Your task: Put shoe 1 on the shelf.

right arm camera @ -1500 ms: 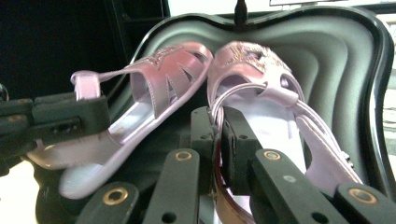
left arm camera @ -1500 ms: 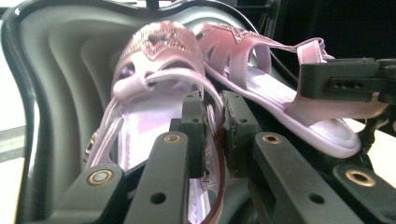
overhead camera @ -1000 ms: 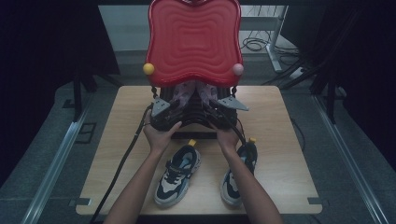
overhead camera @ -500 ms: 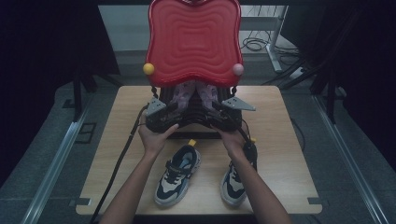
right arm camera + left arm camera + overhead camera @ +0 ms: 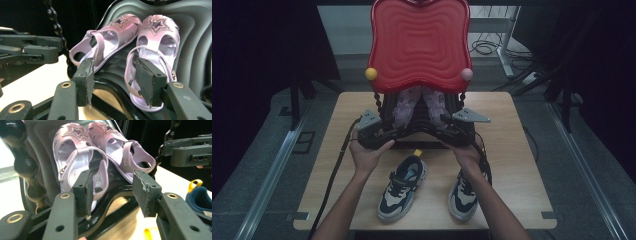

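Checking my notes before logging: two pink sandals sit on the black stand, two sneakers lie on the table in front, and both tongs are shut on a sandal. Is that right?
One thing is off: both tongs are open, gripping nothing. The left gripper view shows the left tongs apart before the sandals, and the right gripper view shows the right tongs the same. The stand and sneakers are as stated.

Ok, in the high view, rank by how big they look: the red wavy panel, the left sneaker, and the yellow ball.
1. red wavy panel, by far the largest.
2. left sneaker.
3. yellow ball, the smallest, though it sits farther from the camera than the sneaker.
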Action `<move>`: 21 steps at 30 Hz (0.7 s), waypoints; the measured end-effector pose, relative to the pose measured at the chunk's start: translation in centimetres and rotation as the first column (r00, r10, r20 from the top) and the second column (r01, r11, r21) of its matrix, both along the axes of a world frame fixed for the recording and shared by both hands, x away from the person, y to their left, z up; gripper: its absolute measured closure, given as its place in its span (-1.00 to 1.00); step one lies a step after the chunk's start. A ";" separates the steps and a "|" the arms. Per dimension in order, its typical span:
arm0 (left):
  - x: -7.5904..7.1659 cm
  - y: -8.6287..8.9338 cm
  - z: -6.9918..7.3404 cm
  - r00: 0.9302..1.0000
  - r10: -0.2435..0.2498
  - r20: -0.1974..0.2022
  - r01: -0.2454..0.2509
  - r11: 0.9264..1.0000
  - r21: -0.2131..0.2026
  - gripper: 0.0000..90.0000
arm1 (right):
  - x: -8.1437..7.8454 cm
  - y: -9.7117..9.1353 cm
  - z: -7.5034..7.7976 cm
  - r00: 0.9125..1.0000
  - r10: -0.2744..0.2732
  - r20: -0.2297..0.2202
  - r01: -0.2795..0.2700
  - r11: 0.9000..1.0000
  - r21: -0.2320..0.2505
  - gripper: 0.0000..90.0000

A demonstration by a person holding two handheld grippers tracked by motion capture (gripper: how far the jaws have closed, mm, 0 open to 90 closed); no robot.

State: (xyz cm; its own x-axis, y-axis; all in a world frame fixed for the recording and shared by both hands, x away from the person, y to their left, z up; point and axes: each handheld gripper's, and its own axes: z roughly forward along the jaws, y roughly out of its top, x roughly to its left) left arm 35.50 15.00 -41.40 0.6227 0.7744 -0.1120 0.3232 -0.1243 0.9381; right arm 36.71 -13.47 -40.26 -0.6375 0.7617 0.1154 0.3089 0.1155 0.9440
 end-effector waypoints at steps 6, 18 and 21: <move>-1.5 0.7 0.1 0.999 -0.025 -0.022 0.025 1.000 -0.011 0.14 | -1.3 -0.6 0.0 1.000 0.017 -0.022 -0.018 1.000 -0.008 0.11; -4.8 2.1 -1.4 0.993 -0.077 -0.092 0.072 0.996 -0.056 0.14 | -4.2 -2.4 -1.3 0.995 0.092 -0.041 -0.093 0.995 -0.036 0.06; -5.9 2.8 -2.2 0.991 -0.078 -0.113 0.069 0.995 -0.076 0.15 | -5.2 -3.1 -1.7 0.992 0.114 -0.048 -0.116 0.992 -0.043 0.06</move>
